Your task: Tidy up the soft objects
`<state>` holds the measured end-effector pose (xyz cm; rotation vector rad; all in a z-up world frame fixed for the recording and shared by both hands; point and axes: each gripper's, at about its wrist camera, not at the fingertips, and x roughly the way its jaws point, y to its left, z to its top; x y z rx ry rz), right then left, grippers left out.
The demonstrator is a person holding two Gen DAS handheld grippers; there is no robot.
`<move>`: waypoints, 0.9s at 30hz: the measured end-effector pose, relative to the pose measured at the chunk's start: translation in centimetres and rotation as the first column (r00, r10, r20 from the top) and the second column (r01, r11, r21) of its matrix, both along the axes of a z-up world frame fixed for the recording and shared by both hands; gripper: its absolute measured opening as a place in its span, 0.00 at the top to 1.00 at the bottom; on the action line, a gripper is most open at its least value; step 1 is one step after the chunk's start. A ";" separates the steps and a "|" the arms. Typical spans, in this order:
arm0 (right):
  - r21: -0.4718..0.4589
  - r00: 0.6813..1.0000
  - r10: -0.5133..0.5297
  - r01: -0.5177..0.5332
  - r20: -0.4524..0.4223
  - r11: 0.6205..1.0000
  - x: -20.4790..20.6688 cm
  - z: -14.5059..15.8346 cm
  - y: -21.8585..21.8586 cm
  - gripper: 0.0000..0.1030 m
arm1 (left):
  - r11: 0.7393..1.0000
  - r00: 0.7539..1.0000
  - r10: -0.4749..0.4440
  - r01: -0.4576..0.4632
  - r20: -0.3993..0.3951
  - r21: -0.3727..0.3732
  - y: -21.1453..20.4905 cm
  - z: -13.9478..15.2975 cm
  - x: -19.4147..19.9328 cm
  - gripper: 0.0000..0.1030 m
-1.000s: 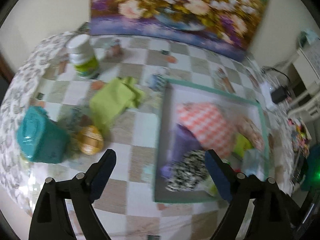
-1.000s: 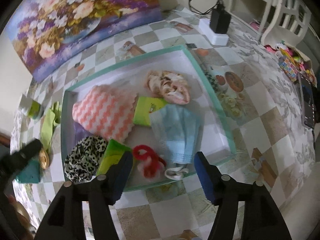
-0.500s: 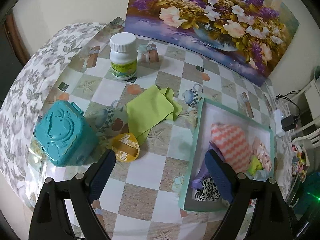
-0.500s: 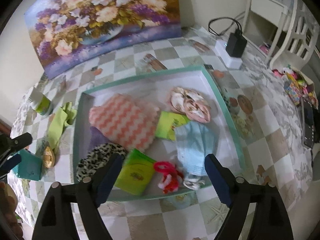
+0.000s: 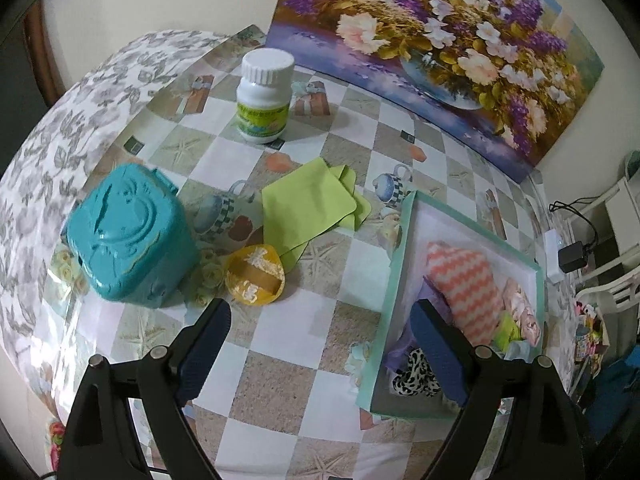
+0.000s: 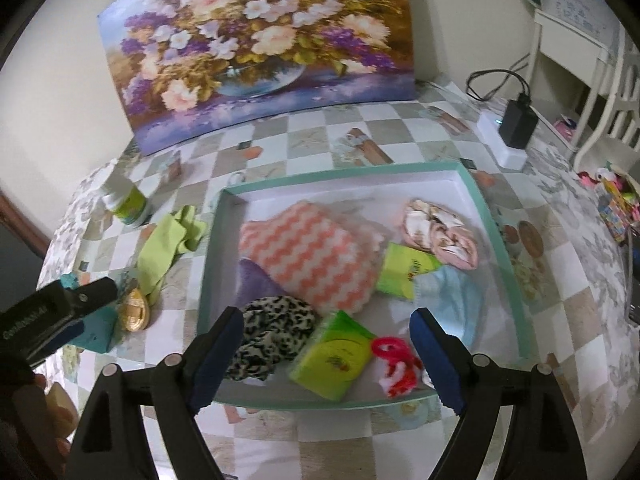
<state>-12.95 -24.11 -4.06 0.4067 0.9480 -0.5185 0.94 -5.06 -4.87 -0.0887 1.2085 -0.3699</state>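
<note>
Left wrist view: the left gripper point(image 5: 318, 322), fingers wide and empty, hangs over the tabletop point(image 5: 280, 380). The thin, limp lime-green folded cloth point(image 5: 310, 208) lies left of the teal-rimmed shallow tray point(image 5: 390, 292); pinch its loose edge.

Right wrist view: the right gripper point(image 6: 328, 332), its jaws just opened wide, holds nothing above that tray.

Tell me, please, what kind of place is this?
Most likely a room in a home: a table under a patterned checked tablecloth, a flower painting leaning against the wall, and white chairs beside it.
</note>
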 end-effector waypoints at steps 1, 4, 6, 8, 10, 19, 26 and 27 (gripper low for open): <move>0.002 1.000 0.007 -0.007 0.002 1.000 0.1 0.0 0.2 0.15 | 1.000 1.000 0.007 -0.007 -0.002 -0.002 0.2 -0.1 -0.1 0.11; 0.021 0.999 0.034 -0.034 0.013 0.999 0.6 -0.1 0.8 0.15 | 1.000 1.000 0.021 -0.021 0.002 0.004 0.8 -0.6 -0.2 0.07; 0.038 0.998 0.050 -0.051 0.024 0.998 1.0 -0.2 1.1 0.15 | 1.000 1.000 0.027 -0.028 -0.014 -0.006 1.1 -1.0 0.0 0.00; 0.054 0.997 0.067 -0.069 0.032 0.996 1.5 -0.3 1.3 0.15 | 0.999 0.998 0.044 -0.046 -0.049 -0.029 1.4 -1.7 0.3 0.00; 0.056 0.996 0.080 -0.083 0.038 0.995 2.0 -0.3 1.5 0.15 | 0.998 0.996 0.060 -0.062 -0.064 -0.026 1.7 -2.2 0.4 0.00; 0.064 0.993 0.109 -0.111 0.042 0.992 3.8 -0.5 2.0 0.15 | 0.986 0.978 0.163 -0.165 -0.131 -0.005 3.6 -3.7 1.4 0.00; 0.078 0.986 0.153 -0.157 0.062 0.984 6.0 -0.7 2.8 0.15 | 0.975 0.960 0.220 -0.219 -0.171 0.025 4.1 -5.2 2.5 0.00; 0.076 0.985 0.160 -0.165 0.060 0.983 6.4 -0.8 3.0 0.15 | 0.974 0.959 0.224 -0.223 -0.171 0.028 4.0 -5.4 2.6 0.00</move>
